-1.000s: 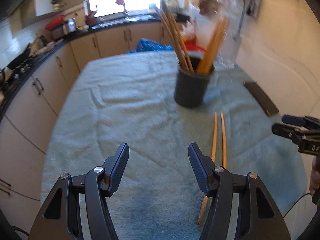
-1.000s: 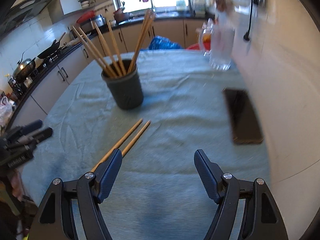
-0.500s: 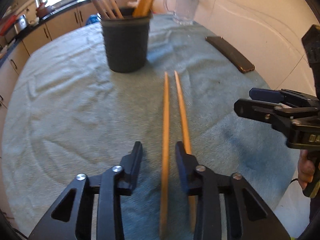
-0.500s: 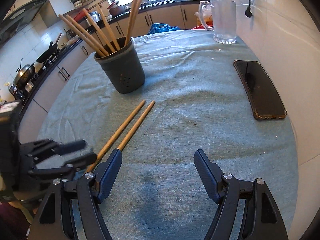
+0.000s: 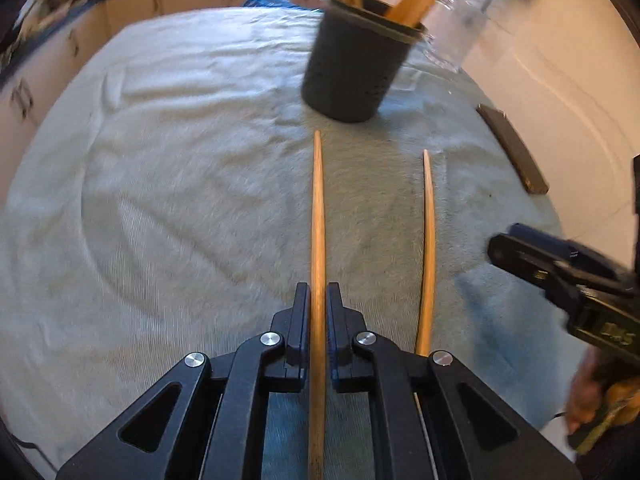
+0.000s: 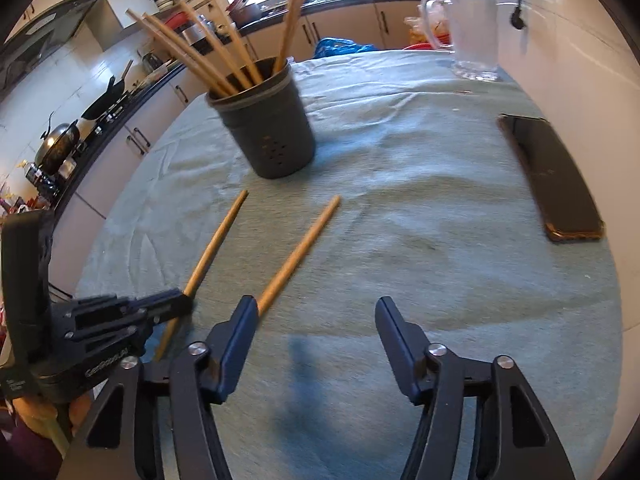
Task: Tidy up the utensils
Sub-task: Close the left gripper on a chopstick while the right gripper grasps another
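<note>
Jaws of the left gripper (image 5: pixel 318 300) have just closed onto one wooden chopstick (image 5: pixel 318 216), the pads pressing its thick end from both sides while its thin tip points toward the dark utensil holder (image 5: pixel 354 66) further up the cloth-covered table (image 5: pixel 160 200). To its right, the right gripper (image 6: pixel 314 320) stands part open with nothing between its pads; its jaws have just been narrowing. A second chopstick (image 6: pixel 298 254) lies on the cloth with its near end hidden behind that gripper's left finger (image 6: pixel 240 328), outside the gap, not within it. Done well, the step in hand would likely mean lifting the held stick without letting it swivel in the pads, then tipping it upright over the holder, where other chopsticks (image 6: pixel 200 58) already lean. The right gripper would probably need to shift left to straddle the loose stick before closing. A phone (image 6: pixel 550 176) and a glass jug (image 6: pixel 472 36) sit well clear, by the wall.
</note>
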The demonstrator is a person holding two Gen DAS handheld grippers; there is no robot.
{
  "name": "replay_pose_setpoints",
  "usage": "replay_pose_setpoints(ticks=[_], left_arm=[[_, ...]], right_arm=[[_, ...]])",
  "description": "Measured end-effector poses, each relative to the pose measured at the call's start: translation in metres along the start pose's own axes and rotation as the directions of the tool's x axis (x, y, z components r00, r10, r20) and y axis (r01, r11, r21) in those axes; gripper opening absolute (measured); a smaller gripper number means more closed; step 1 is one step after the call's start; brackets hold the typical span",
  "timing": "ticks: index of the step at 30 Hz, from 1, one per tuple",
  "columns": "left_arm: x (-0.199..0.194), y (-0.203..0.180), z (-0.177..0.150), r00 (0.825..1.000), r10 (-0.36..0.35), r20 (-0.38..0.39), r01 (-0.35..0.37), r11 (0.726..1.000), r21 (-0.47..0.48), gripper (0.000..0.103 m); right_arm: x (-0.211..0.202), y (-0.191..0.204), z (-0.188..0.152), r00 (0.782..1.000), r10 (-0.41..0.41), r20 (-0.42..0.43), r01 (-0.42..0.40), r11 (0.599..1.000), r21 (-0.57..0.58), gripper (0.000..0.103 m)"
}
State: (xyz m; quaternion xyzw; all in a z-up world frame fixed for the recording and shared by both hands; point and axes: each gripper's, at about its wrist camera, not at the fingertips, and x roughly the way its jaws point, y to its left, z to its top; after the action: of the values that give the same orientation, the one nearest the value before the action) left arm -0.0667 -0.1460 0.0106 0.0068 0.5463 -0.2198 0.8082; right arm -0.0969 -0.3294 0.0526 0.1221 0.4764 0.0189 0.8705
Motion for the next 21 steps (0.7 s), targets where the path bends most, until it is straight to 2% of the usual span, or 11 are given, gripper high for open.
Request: replay_pose_setpoints(ticks=[5,7,9,10,11,14,18,21], left_arm=[[-0.006,0.016,-0.012,0.998,-0.057,0.004,0.057,0.993,-0.105,0.007],[-0.010,0.019,-0.012,0.997,-0.071,0.010,0.071,0.990,-0.121,0.007],[-0.011,0.019,-0.014,0.997,-0.074,0.015,0.076,0.989,-0.126,0.007],[-0.011,0.018,-0.014,0.997,-0.074,0.017,0.076,0.989,-0.128,0.007],[-0.011,0.017,-0.014,0.997,-0.073,0.020,0.075,0.989,-0.130,0.007],[-0.013,0.014,-0.015,0.998,-0.064,0.024,0.066,0.990,-0.122,0.007],[-0.014,0.015,-0.011,0.997,-0.073,0.008,0.074,0.989,-0.124,0.008],[-0.012,0.016,-0.004,0.997,-0.075,0.003,0.075,0.990,-0.122,0.016]], right_arm=[[0.023,0.025,0.008,0.999,-0.035,-0.013,0.034,0.998,-0.057,0.057],[0.033,0.034,0.009,0.997,-0.071,-0.020,0.069,0.994,-0.085,0.051],[0.043,0.038,0.008,0.995,-0.090,-0.040,0.086,0.991,-0.098,0.030],[0.045,0.039,0.007,0.994,-0.100,-0.041,0.095,0.990,-0.103,0.026],[0.043,0.040,0.006,0.993,-0.111,-0.033,0.107,0.987,-0.117,0.019],[0.038,0.035,0.002,0.993,-0.102,-0.055,0.095,0.989,-0.113,0.016],[0.026,0.019,-0.009,0.987,-0.138,-0.084,0.128,0.986,-0.109,0.016],[0.021,0.008,-0.013,0.983,-0.156,-0.097,0.147,0.985,-0.093,0.020]])
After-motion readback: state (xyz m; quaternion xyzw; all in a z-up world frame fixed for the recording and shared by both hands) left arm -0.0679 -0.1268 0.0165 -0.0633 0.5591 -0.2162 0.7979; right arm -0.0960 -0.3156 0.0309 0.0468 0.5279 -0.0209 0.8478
